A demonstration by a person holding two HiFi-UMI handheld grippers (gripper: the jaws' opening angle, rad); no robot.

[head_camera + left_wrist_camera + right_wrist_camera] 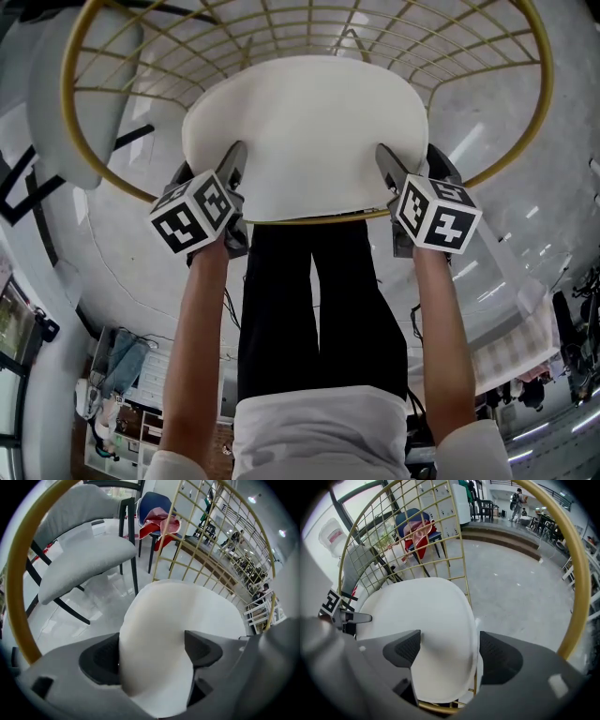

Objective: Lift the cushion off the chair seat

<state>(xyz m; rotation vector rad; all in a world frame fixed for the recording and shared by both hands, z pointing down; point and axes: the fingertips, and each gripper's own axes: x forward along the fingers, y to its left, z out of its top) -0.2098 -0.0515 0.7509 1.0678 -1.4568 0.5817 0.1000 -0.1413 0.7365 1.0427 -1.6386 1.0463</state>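
White cushion [305,131] lies flat on the seat of the gold wire chair [66,94] and is not lifted yet. It fills the seat, a bit wider left to right than near to far.

Key relation: the cushion runs away from you, toward the far side. Only its near edge has reached the tongs.
- Left tongs [208,169] sit at the near-left corner.
- Right tongs [412,167] sit at the near-right corner.
- The two mirror each other and neither is closer, so this looks like a two-hand lift.

Jaws:
- Both pairs stand wide apart and hold nothing.
- Left gripper view: the near-left edge is deep in the gap. It lies up against one pad or just beside it, can't tell which. The other pad is clear of it.
- Right gripper view: the near-right edge sits between the pads, and both pads look clear of it.
- On each side one jaw lies over the cushion's top and the other is off its outer edge.
- Both tongs point steeply down at the seat.

What's next, as I judge it: you're at the pre-grasp, so close both pairs on the edge before any lift.
- The gold rim shows just under the near edge in the right gripper view. Keep the jaw on that side off the rim or you'll pinch metal.
- The cushion looks soft. Raise both sides evenly or the far half could sag and drag on the wire back.
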